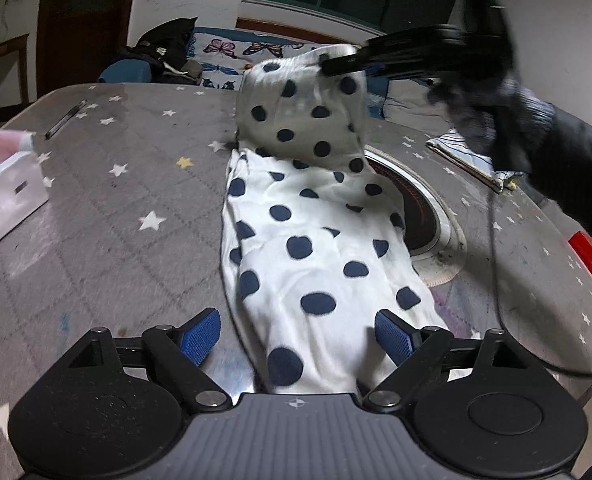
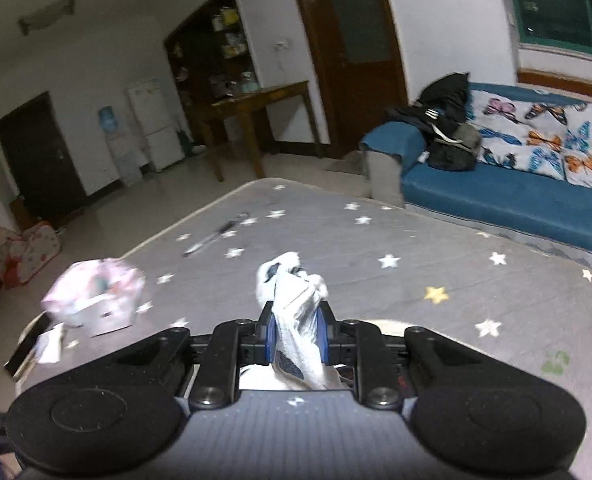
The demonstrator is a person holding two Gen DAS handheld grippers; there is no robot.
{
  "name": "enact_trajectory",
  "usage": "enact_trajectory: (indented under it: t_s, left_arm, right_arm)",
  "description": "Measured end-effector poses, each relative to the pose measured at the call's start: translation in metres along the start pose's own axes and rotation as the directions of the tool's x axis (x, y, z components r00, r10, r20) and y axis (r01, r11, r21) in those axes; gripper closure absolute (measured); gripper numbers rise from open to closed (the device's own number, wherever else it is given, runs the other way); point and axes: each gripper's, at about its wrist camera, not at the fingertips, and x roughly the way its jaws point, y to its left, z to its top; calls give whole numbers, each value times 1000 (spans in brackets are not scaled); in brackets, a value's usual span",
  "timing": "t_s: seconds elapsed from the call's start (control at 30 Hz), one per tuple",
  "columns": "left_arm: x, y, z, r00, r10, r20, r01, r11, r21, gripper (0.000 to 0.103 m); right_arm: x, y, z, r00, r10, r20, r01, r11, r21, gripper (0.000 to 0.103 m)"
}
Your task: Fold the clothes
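Right gripper [image 2: 297, 338] pinches garment [image 1: 319, 240]; left gripper [image 1: 299, 336] spread wide.

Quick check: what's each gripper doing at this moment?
Left gripper: open, jaws on either side of the near end of the dotted cloth, not clamped.
Right gripper: shut on the cloth's far end, lifted off the table.

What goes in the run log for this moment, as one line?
step: folding | left gripper: open, straddling near end of polka-dot garment | right gripper: shut on far end, lifted | surface: star-print table cover
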Motion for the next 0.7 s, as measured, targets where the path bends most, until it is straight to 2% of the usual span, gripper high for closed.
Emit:
enact_trajectory:
  t_s: [0.3,0.7]
  left_arm:
    - [-13,11,-17,1000,31,3,-31,999,-31,16]
    - [-34,23,-26,996,81,37,-78,995,-65,16]
  right_arm:
    - [-54,71,-38,991,133,-18,-134,989,-60,84]
    - [-89,133,-93,957,267,-112,-284,941,-183,84]
